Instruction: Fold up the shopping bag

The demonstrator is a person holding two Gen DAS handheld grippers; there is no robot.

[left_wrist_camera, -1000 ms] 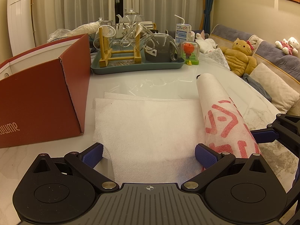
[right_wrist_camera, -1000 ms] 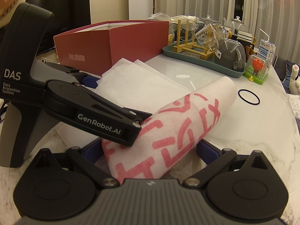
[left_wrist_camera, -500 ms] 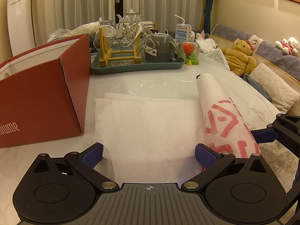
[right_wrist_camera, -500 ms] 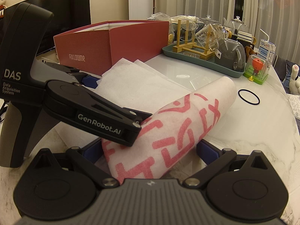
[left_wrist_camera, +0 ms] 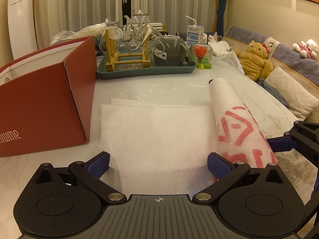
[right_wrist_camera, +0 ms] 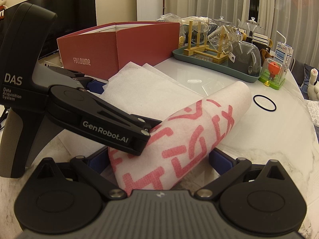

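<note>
The shopping bag is white non-woven fabric with a red print. Its flat part (left_wrist_camera: 155, 135) lies spread on the white marble table (right_wrist_camera: 269, 139). Its right side is rolled into a tube (left_wrist_camera: 237, 123), seen again in the right wrist view (right_wrist_camera: 189, 137). My left gripper (left_wrist_camera: 158, 164) stands open over the near edge of the flat part, its right finger against the tube. My right gripper (right_wrist_camera: 159, 157) is open too, with the near end of the tube lying between its fingers. The left gripper's finger (right_wrist_camera: 111, 129) crosses in front of the tube there.
A red cardboard box (left_wrist_camera: 43, 107) stands close on the left of the bag. A teal tray (left_wrist_camera: 147, 72) with glassware and a wooden rack sits behind. A black ring (right_wrist_camera: 264, 103), a toy in a clear case (right_wrist_camera: 272, 73) and a drink carton (left_wrist_camera: 194, 33) lie beyond the tube. A sofa (left_wrist_camera: 289, 87) runs along the right.
</note>
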